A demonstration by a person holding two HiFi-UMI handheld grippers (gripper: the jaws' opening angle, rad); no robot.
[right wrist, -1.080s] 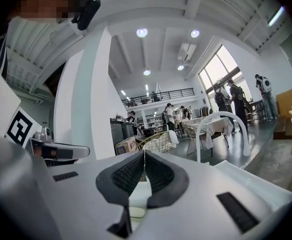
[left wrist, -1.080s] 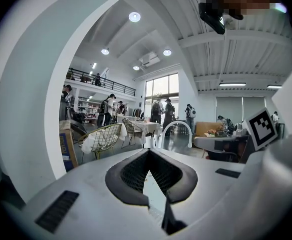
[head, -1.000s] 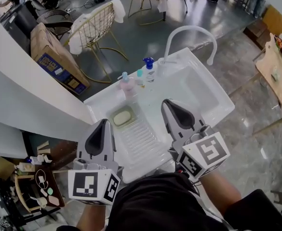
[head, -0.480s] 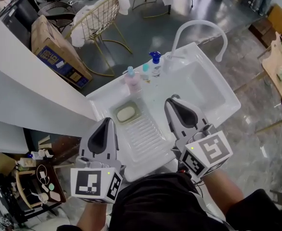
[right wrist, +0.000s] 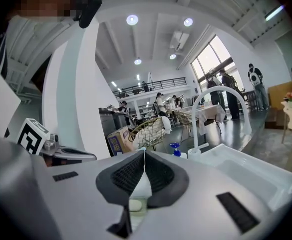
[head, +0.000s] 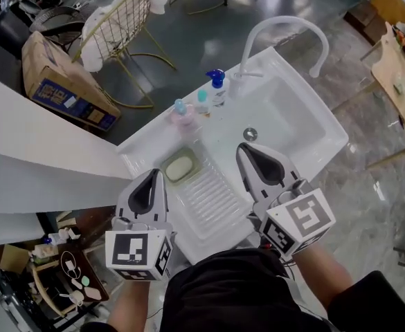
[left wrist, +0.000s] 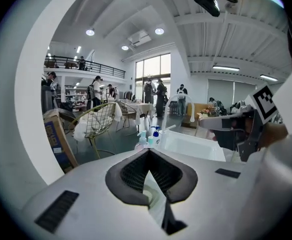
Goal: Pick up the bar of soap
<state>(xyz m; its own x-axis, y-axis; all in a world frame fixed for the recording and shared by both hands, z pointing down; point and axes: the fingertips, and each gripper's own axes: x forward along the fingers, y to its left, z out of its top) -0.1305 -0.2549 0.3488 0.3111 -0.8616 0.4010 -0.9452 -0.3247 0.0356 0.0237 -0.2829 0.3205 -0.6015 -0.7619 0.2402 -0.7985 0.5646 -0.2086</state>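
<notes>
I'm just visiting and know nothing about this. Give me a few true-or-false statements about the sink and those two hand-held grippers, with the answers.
1. The bar of soap lies in a dish on the sink unit. True.
2. The left hand-held gripper holds the soap. False: its jaws are shut and empty, short of the soap.
3. The right hand-held gripper has its jaws wide apart. False: they are together, with nothing between them.
4. A blue-topped pump bottle stands near the faucet. True.

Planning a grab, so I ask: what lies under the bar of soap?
The bar of soap lies in a greenish soap dish on the ribbed drainboard. The dish's floor beneath the bar is covered.
</notes>
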